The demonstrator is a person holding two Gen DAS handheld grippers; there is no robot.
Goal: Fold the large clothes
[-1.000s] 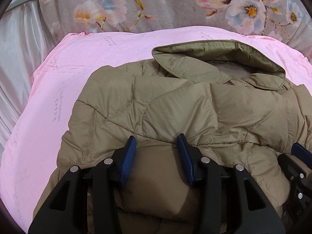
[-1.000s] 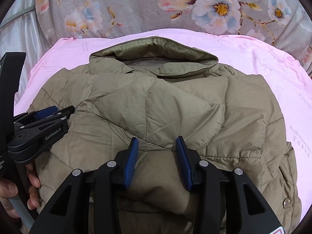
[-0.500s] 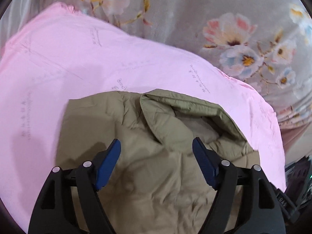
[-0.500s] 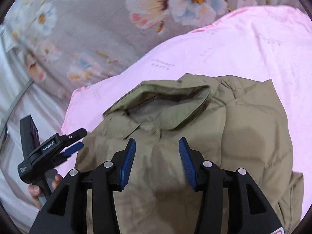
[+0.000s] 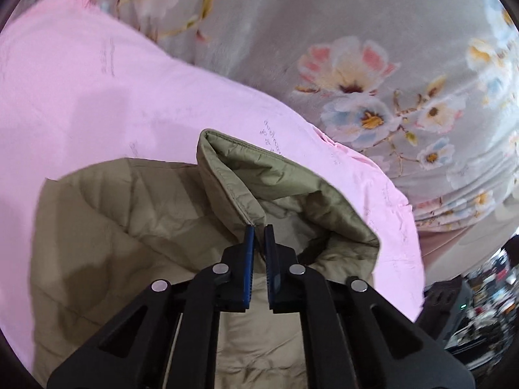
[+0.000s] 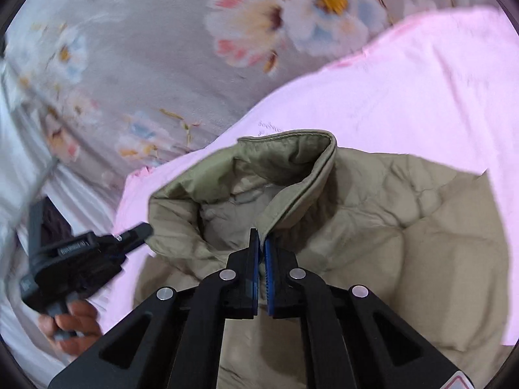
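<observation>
A tan quilted puffer jacket (image 5: 129, 227) lies on a pink sheet (image 5: 97, 90); it also shows in the right wrist view (image 6: 405, 259). Its olive-lined collar (image 5: 292, 191) stands up at the far end. My left gripper (image 5: 258, 228) is shut on the collar's front edge at its left side. My right gripper (image 6: 261, 233) is shut on the collar's edge (image 6: 298, 194) at its right side. The left gripper's body also shows at the left of the right wrist view (image 6: 84, 253), held by a hand.
A grey floral blanket (image 5: 356, 48) lies beyond the pink sheet (image 6: 421, 81). White cloth (image 6: 19, 162) is at the far left in the right wrist view. Dark clutter (image 5: 486, 282) sits at the right edge in the left wrist view.
Both grippers moved forward from the jacket's folded lower part to the collar and went from open to shut on its edge.
</observation>
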